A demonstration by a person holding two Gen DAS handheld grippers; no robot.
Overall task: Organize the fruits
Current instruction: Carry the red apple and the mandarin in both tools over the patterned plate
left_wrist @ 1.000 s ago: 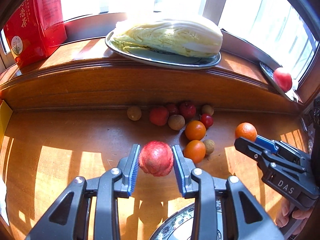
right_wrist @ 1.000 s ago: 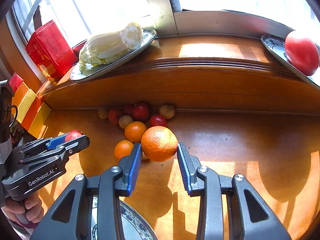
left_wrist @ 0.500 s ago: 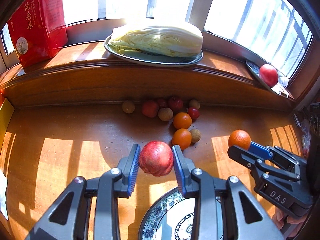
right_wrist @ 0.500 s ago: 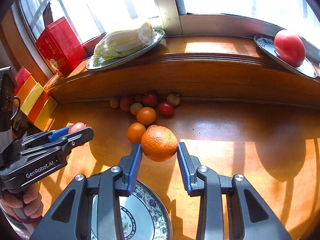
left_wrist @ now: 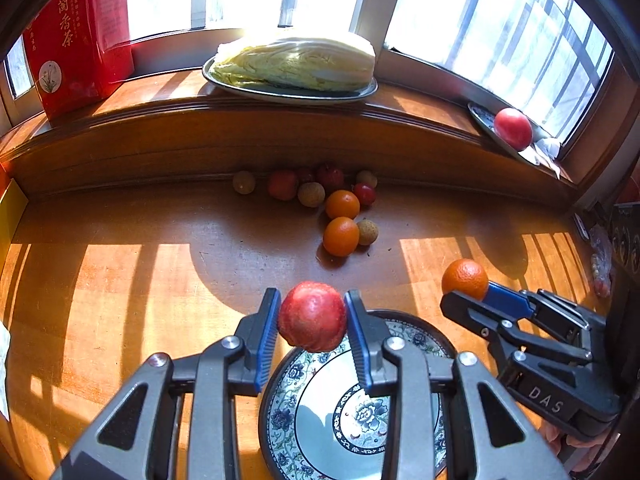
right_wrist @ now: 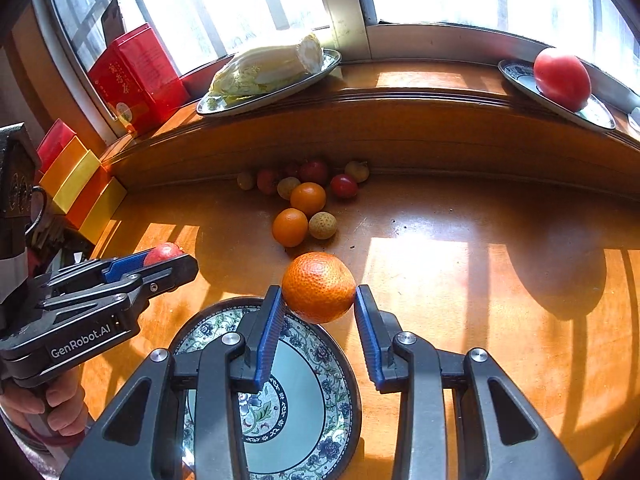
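My left gripper is shut on a red fruit and holds it above the far rim of a patterned plate. My right gripper is shut on an orange above the same plate. The right gripper also shows in the left wrist view, the left one in the right wrist view. A pile of small fruits lies by the wooden step on the table; it also shows in the right wrist view.
On the sill stand a tray with a cabbage, a red tea box and a plate with a red tomato. Coloured boxes stand at the table's left edge.
Both grippers have drawn back from the fruit pile with their fruits. The patterned plate has come into view beneath them.
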